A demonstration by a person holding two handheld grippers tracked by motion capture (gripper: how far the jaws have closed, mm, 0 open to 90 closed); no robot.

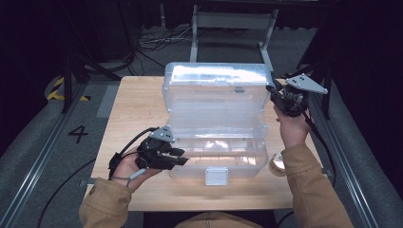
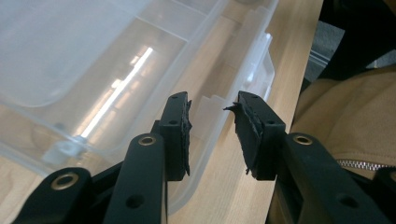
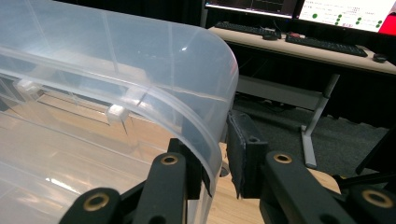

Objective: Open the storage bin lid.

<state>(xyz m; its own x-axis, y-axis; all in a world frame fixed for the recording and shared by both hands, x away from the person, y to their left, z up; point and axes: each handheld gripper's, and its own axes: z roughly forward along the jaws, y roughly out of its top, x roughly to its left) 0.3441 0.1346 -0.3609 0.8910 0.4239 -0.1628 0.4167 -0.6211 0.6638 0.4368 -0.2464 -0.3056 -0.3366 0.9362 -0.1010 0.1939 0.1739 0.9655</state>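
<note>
Lid (image 1: 216,88) of the clear box could drop shut: right tongs (image 3: 219,163) pinch only its corner; left tongs (image 2: 212,126) gape empty near the worktop's front edge.

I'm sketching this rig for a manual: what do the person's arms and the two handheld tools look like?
Both sleeves are tan-brown fabric. The left black two-jaw tool and the right black two-jaw tool each carry a grey three-cornered plate and trail a black cable. The jaws have brass-coloured rivets and worn black pads.
</note>
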